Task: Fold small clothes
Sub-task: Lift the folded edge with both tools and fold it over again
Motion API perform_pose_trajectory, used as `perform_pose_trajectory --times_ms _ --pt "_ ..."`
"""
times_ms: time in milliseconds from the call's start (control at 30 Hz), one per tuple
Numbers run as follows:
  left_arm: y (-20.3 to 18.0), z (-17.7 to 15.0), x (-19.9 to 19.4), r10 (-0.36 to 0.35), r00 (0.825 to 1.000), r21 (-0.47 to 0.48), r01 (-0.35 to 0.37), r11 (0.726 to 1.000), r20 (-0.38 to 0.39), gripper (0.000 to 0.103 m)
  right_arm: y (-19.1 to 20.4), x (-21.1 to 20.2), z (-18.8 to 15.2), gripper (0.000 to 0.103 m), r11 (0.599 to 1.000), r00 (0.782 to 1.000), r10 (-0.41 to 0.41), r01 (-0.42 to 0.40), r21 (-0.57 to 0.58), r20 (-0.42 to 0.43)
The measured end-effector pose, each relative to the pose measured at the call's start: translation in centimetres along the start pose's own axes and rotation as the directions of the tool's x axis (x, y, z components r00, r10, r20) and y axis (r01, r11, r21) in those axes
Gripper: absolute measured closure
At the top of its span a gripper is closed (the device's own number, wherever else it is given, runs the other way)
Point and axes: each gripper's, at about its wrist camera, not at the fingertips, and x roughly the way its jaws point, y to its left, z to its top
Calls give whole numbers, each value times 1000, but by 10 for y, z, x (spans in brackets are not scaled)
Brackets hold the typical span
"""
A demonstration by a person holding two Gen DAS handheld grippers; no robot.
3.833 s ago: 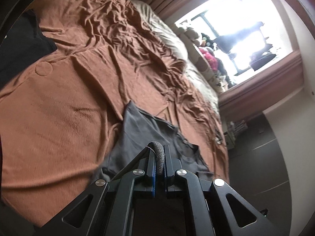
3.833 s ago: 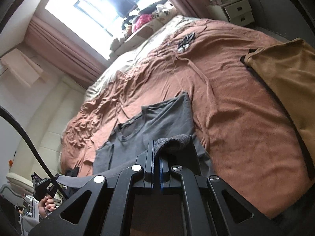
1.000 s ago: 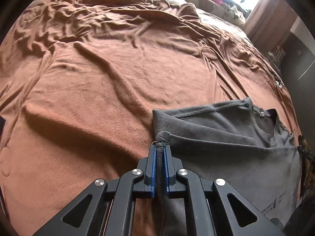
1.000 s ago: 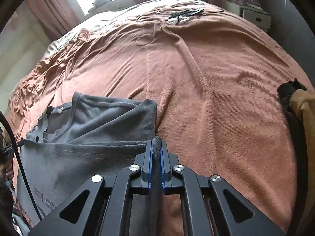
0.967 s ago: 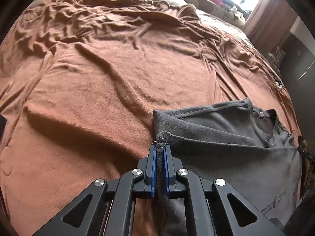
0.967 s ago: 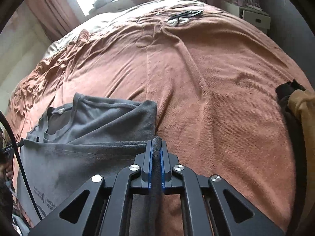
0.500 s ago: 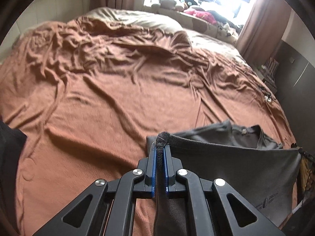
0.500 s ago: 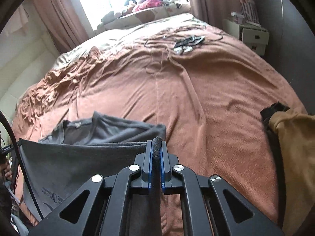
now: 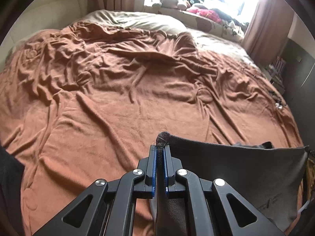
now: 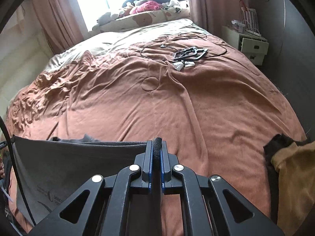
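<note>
L gripper pinching one corner of grey tee | R gripper pinching other corner | tee hangs taut betw both above bed | prob lifted to lay a flat, even fold

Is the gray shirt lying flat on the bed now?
No, the gray shirt hangs stretched above the blanket, pinched by the right hand-held gripper.

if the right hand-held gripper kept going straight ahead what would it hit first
Probably the brown blanket, just past the grey shirt edge the right hand-held gripper pinches. Depth is unclear; nothing else shows in line.
</note>
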Motion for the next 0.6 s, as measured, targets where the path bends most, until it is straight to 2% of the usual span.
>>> perform_pose_trajectory --times_ms 333,600 --pt "1 -3 87 73 989 40 -69 997 -130 97 3 82 13 101 998 992 -56 54 -25 -109" --pt "4 7 87 83 993 37 -80 996 -90 97 4 91 17 101 997 995 -77 76 -19 -70"
